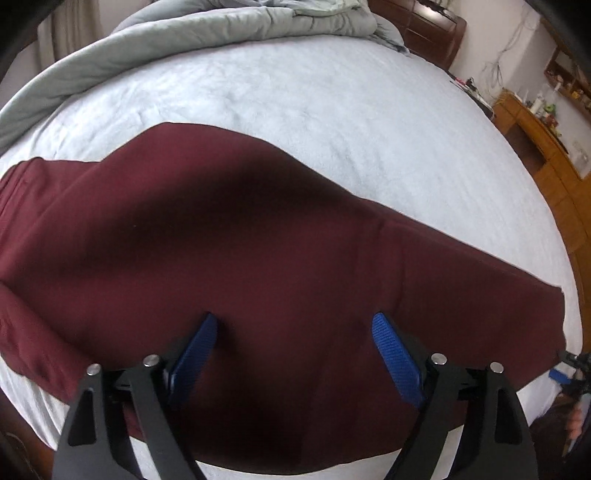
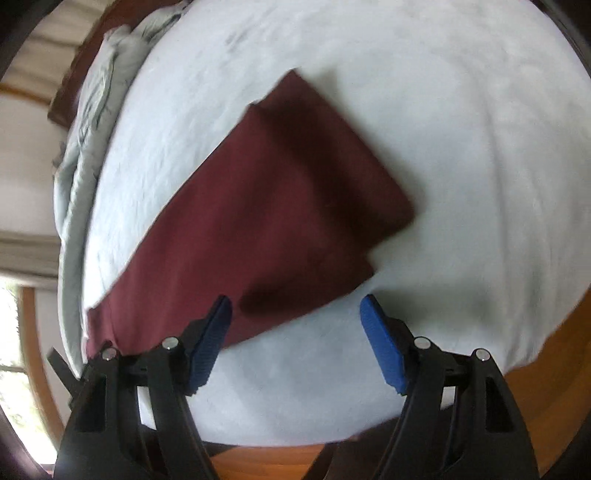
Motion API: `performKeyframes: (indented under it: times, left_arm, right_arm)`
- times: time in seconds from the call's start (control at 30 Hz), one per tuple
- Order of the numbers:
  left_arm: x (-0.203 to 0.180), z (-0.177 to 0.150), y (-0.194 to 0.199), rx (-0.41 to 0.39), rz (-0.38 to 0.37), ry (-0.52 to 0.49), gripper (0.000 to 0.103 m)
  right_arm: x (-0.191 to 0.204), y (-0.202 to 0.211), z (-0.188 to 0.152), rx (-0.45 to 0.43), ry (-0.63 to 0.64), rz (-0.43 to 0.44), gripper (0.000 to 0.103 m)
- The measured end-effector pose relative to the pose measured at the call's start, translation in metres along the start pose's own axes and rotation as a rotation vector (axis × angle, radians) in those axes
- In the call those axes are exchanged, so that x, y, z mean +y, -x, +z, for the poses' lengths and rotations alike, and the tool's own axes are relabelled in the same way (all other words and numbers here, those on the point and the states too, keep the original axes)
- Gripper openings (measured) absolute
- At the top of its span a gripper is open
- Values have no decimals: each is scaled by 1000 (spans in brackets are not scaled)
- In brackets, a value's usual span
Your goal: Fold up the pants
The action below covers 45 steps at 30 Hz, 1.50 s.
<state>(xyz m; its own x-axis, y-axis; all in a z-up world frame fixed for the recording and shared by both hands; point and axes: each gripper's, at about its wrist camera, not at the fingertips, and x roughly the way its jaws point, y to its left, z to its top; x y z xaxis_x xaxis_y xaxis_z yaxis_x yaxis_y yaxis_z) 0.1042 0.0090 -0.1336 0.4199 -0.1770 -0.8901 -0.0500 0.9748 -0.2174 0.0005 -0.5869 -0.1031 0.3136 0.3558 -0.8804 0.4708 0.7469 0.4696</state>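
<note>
Dark maroon pants point(image 1: 236, 236) lie flat on the pale blue bed point(image 1: 332, 96), folded lengthwise, waistband toward the left edge of the left wrist view. My left gripper point(image 1: 295, 325) is open just above the middle of the pants, its blue pads apart and holding nothing. In the right wrist view the pants point(image 2: 280, 199) run diagonally, with the leg ends toward the upper right. My right gripper point(image 2: 295, 310) is open and empty, hovering over the near edge of the pants and the bare bed sheet point(image 2: 461, 184).
A crumpled grey-green duvet point(image 1: 221, 26) is bunched at the far side of the bed, also in the right wrist view point(image 2: 92, 122). A dark wooden headboard point(image 1: 432, 33) and wooden cabinets point(image 1: 535, 147) stand to the right. Wooden floor point(image 2: 554, 369) lies beyond the bed edge.
</note>
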Motion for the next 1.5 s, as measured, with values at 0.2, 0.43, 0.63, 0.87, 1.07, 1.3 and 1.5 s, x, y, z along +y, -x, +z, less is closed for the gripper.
performKeyframes:
  times: [0.2, 0.43, 0.63, 0.87, 1.07, 1.3, 1.5]
  left_arm:
    - [-18, 4, -3, -10, -59, 17, 86]
    - [-36, 1, -5, 6, -77, -4, 87]
    - [-45, 2, -10, 14, -79, -15, 87]
    - [-49, 3, -4, 7, -106, 1, 87]
    - [-68, 8, 18, -103, -155, -13, 87]
    - [-93, -11, -27, -8, -75, -126, 88]
    - [-101, -18, -25, -42, -63, -178, 88]
  right_arm:
    - [-3, -7, 12, -62, 7, 67, 73]
    - [11, -15, 19, -77, 71, 29, 69]
    - [10, -17, 19, -68, 61, 40, 66]
    - [40, 5, 38, -200, 174, 75, 21]
    - [28, 60, 55, -296, 171, 61, 20]
    - [-7, -6, 56, -148, 101, -24, 33]
    - [-3, 28, 46, -185, 190, -11, 74]
